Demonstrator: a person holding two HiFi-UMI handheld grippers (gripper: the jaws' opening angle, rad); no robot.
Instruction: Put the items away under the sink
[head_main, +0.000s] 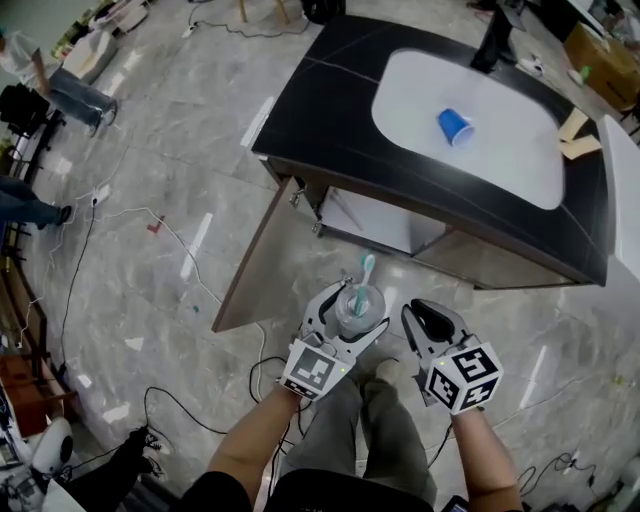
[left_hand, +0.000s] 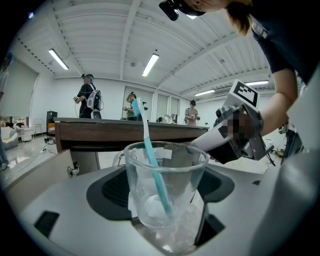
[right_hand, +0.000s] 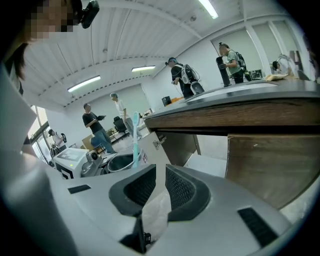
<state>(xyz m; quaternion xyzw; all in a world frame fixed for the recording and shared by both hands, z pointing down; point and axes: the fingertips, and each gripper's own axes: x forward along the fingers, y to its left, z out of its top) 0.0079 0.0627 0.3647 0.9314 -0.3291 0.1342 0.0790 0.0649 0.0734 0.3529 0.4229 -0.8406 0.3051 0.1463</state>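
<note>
My left gripper is shut on a clear glass cup with a teal toothbrush standing in it. In the left gripper view the cup sits upright between the pads, and the toothbrush leans left. My right gripper is just right of it, its jaws a narrow gap apart with nothing between them. Both grippers hang low above the floor in front of the open cabinet under the black counter with its white sink. The cabinet door swings out to the left.
A blue cup lies in the sink. A black faucet and wooden pieces are on the counter. Cables trail over the marble floor at left. The person's legs are below the grippers. Several people stand behind the counter.
</note>
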